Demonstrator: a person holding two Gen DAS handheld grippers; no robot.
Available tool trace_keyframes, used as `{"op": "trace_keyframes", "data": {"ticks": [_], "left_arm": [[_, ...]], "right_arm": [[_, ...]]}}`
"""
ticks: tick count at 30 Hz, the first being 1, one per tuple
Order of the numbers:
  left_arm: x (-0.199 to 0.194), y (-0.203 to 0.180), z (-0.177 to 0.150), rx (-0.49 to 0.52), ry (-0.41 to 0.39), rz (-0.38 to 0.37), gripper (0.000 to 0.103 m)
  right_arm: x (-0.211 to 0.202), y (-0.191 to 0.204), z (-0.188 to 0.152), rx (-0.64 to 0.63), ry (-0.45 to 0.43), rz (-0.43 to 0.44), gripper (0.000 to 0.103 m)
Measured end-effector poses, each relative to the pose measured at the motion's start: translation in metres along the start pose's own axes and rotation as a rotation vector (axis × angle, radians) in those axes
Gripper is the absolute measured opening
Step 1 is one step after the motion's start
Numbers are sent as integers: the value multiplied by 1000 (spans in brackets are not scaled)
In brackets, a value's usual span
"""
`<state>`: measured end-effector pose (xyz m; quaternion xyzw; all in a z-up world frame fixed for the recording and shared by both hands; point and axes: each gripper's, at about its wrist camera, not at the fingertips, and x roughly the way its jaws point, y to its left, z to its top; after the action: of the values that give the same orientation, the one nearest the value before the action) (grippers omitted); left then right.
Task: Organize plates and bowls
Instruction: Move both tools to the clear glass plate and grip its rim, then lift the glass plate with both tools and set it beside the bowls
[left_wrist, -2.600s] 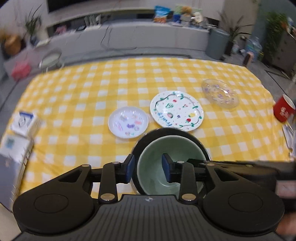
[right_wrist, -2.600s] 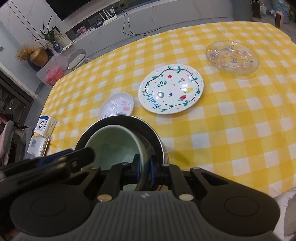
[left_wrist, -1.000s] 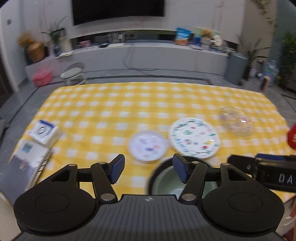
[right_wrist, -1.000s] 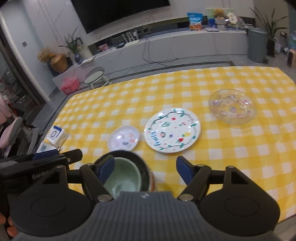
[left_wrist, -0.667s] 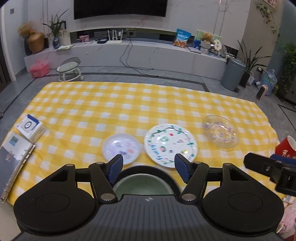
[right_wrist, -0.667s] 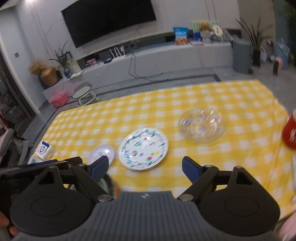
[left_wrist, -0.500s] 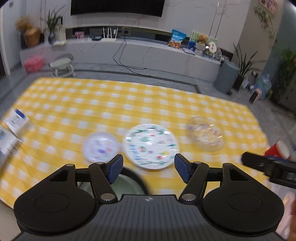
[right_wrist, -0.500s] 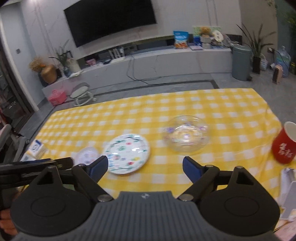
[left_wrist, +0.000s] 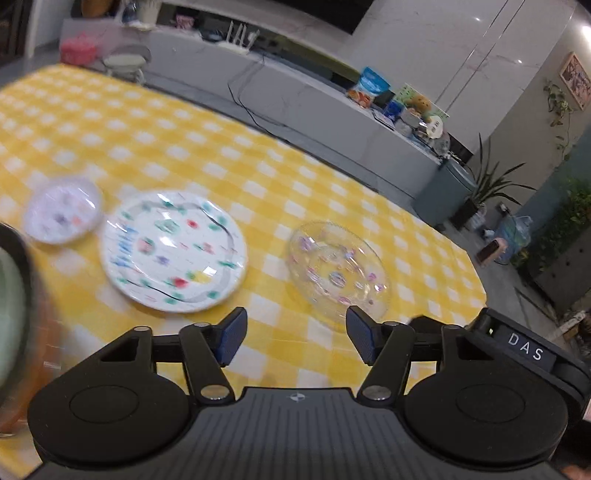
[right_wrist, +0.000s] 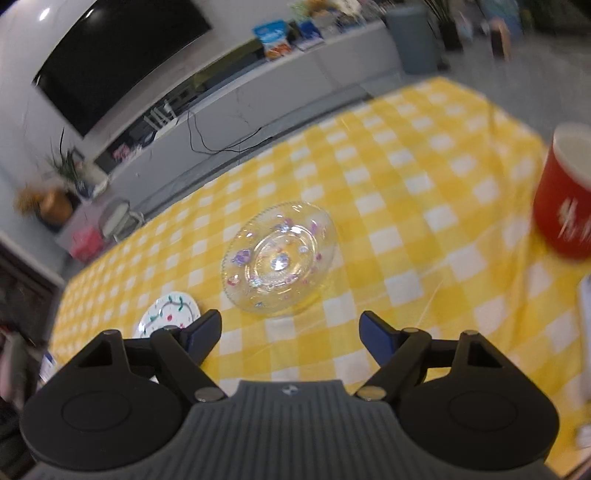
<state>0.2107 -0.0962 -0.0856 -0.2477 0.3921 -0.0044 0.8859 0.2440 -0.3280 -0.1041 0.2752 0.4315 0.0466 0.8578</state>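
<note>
Both grippers (left_wrist: 293, 338) (right_wrist: 290, 334) gape empty; glass plate (right_wrist: 279, 258) lies just ahead.

A clear glass plate (right_wrist: 279, 258) and a glossy painted plate (left_wrist: 173, 251) lie on checked cloth (left_wrist: 258, 166).

the left wrist view is motion-blurred: the painted plate (left_wrist: 173, 251) and small plate (left_wrist: 62, 210) show smeared patterns. the green bowl (left_wrist: 9, 314) is cut by the left edge. in the right wrist view the red mug (right_wrist: 565, 195) is blurred and cropped, and the gripper finger hides most of the painted plate (right_wrist: 168, 314).
</note>
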Motion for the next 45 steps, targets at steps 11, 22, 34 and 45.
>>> {"op": "trace_keyframes", "data": {"ticks": [11, 22, 34, 45], "left_arm": [[65, 7, -23, -62, 10, -109, 60], [103, 18, -7, -292, -35, -191, 60], [110, 22, -13, -352, -69, -126, 18], [114, 48, -5, -482, 47, -225, 6]], "right_arm": [[65, -57, 4, 259, 34, 180, 69], [90, -71, 13, 374, 6, 217, 37], [99, -79, 11, 418, 5, 233, 3], [87, -78, 9, 447, 131, 204, 4]]}}
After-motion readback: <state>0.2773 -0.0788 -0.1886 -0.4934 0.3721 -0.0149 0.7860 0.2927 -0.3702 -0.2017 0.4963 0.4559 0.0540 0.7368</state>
